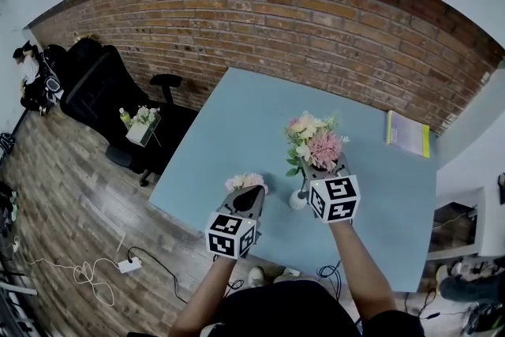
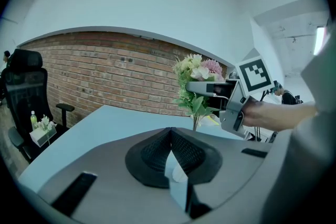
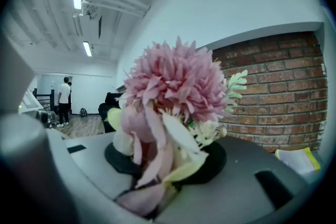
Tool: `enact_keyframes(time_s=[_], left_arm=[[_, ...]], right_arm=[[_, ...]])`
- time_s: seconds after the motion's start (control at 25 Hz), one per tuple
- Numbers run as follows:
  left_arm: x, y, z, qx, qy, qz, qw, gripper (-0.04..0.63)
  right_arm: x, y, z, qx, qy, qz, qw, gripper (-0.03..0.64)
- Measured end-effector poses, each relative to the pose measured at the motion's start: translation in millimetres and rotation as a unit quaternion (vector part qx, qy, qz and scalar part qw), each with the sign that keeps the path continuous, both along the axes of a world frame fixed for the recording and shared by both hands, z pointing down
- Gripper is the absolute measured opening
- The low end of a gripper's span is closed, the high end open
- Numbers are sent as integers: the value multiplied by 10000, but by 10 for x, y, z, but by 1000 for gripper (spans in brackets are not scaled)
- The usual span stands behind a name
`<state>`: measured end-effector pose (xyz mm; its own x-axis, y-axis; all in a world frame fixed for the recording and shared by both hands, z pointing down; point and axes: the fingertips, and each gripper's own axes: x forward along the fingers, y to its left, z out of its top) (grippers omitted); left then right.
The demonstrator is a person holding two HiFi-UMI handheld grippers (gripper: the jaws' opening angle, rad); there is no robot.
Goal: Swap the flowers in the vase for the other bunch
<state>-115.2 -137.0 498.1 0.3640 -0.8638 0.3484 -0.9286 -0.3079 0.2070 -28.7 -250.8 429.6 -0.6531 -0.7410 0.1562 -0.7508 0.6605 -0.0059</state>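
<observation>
Clamping flowers (image 1: pixel 314 140) above the vase (image 1: pixel 297 201) with the right gripper's (image 3: pixel 160 162) fingers; left of the vase, beside another bunch (image 1: pixel 245 182), pressing the left gripper's (image 2: pixel 170 139) fingers together, empty.

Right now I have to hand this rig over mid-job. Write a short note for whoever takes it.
Left tool: shut, nothing visibly clamped. The small pink bunch is at its tip, over the table.
Right tool: shut on the mixed bouquet, held upright beside the white vase.
Done: bouquet gripped. I cannot tell whether its stems have cleared the vase.
Left: lift the bouquet out, set it down, then put the pink bunch in the vase.
</observation>
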Motion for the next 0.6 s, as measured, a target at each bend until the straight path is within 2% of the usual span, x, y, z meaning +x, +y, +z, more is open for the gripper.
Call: enact_keyframes(time_s=[0.6], left_arm=[[-12,17,97,-141,51,-39,9999,9]], right_arm=[[-4,176,355,168,-65,-205,9996,190]])
